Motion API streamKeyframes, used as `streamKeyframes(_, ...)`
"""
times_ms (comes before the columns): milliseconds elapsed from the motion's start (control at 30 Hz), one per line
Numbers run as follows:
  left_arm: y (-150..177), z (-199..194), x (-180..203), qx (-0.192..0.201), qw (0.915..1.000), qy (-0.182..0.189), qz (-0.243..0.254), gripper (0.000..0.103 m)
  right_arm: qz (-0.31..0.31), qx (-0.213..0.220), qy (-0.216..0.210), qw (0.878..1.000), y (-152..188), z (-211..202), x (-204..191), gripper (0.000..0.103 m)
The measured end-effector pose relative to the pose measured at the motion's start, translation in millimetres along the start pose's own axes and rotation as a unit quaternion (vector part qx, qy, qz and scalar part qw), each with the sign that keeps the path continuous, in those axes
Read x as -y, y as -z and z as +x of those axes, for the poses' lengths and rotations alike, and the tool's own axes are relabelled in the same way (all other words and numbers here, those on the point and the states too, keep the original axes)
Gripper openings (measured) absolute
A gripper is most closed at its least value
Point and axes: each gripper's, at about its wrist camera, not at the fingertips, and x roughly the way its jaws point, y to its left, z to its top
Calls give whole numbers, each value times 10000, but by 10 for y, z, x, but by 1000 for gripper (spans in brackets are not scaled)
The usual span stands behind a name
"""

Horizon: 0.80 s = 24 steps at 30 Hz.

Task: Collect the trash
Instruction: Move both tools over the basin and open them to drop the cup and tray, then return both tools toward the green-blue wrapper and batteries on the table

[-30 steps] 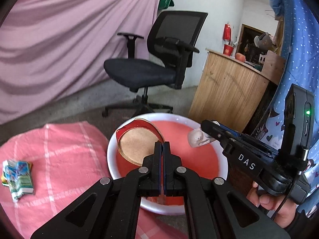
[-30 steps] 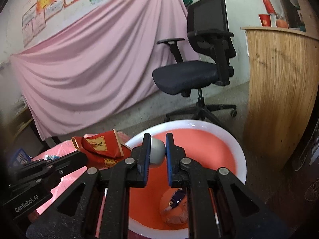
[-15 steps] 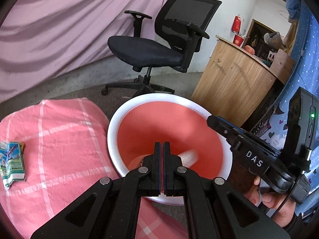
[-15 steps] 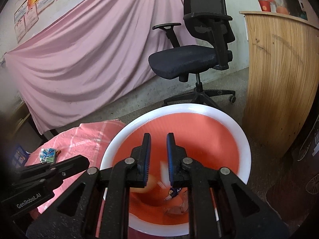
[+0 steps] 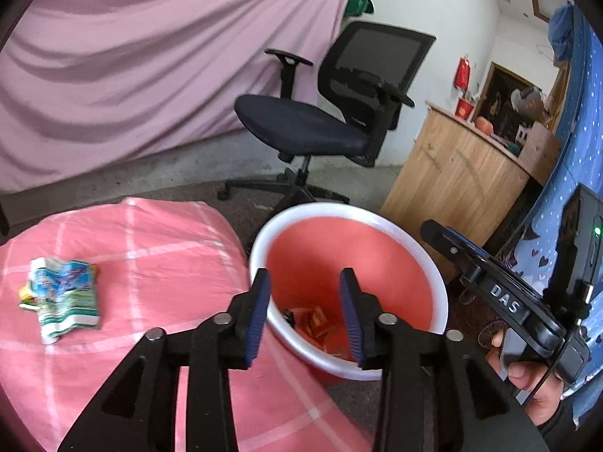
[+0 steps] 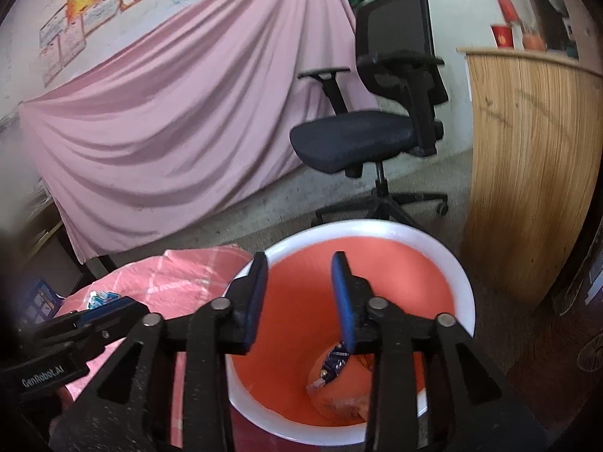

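Both sets of jaws hang released with nothing between them: my left gripper (image 5: 305, 301) and right gripper (image 6: 299, 293) have just been opening above the red bucket (image 5: 350, 226), and each gap shows only the bucket's inside. Dropped trash (image 6: 339, 384) lies at the bottom, a heap of wrappers, one of them dark blue. One piece is left to collect, as far as I can see: a crumpled blue-green wrapper (image 5: 60, 295) near the left edge of the pink-covered desk (image 5: 169, 263), well apart from the bucket, which stands just beside the desk's right edge. So I judge the drop step finished and the next pick about to start. That calls for swinging my left gripper across the checked cloth, lowering the open jaws around the wrapper and closing gently, since it looks light and slippery. Behind stand an office chair (image 5: 324, 113) and a wooden counter (image 5: 463, 184).
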Motion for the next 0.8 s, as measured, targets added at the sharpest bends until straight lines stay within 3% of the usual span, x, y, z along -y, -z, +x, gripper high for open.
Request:
streamKeyframes(367, 73, -713, -253, 980, 9937, -543, -45, 50, -284, 963, -261, 9946, 16, -457, -427, 103)
streamKeyframes(567, 160, -1090, -378, 1469, 9836, -1040, -80, 55, -421, 1401, -308, 9888, 50, -680, -642, 103)
streamKeyframes(800, 345, -1516, -526, 1974, 9715, -1308, -86, 55, -503, 1822, -358, 9813, 139, -904, -875, 103)
